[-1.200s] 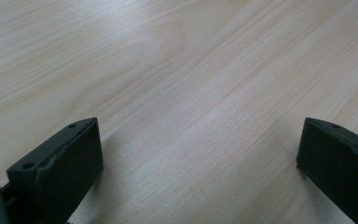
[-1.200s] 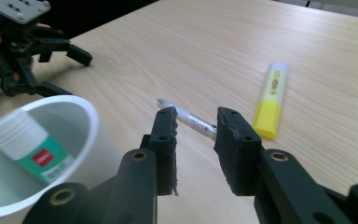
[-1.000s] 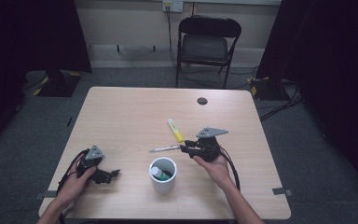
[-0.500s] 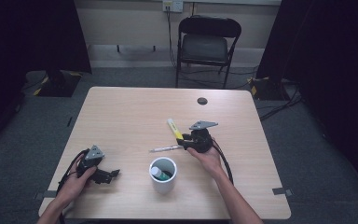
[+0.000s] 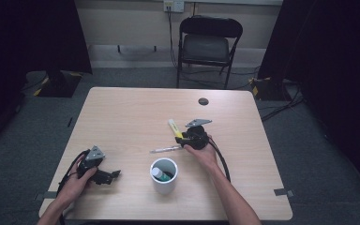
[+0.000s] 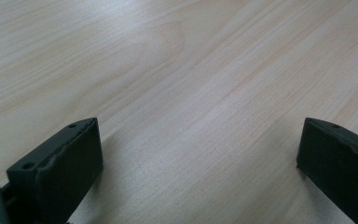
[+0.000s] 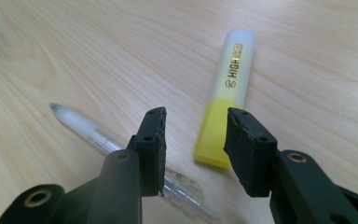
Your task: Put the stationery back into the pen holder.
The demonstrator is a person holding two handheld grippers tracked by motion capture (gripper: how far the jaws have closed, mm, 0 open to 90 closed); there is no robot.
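High view: the right hand-held gripper (image 5: pixel 183 138) is hovering over the middle of the desk (image 5: pixel 122 117), its tips sitting at the near end of a yellow highlighter (image 5: pixel 174 128) that is lying flat and pointing away toward the far edge. A clear pen (image 5: pixel 165 149) is lying just beside that highlighter, stretching leftward from under the gripper. A white cup (image 5: pixel 163 175) is standing upright nearer the person, with a marker (image 5: pixel 158 174) leaning inside it. The left hand-held gripper (image 5: pixel 115 174) is resting on the desk at the near left corner, well apart from the cup, with the person's hand wrapped round it. A small dark disc (image 5: pixel 203 101) is lying near the far edge, and a folding chair (image 5: pixel 205 44) is standing beyond the desk.

Left gripper view: the left hand-held gripper (image 6: pixel 198 154) is showing its jaws spread wide, with bare wood of the desk (image 6: pixel 191 70) between them and nothing in their grasp.

Right gripper view: the right hand-held gripper (image 7: pixel 196 135) is standing partly open, its jaws having just been opening, and is gripping nothing. The yellow end of the highlighter (image 7: pixel 227 93) is lying in the gap beyond the tips, untouched by the pads as far as I can tell. The pen (image 7: pixel 98 135) is passing slantwise under the left jaw.
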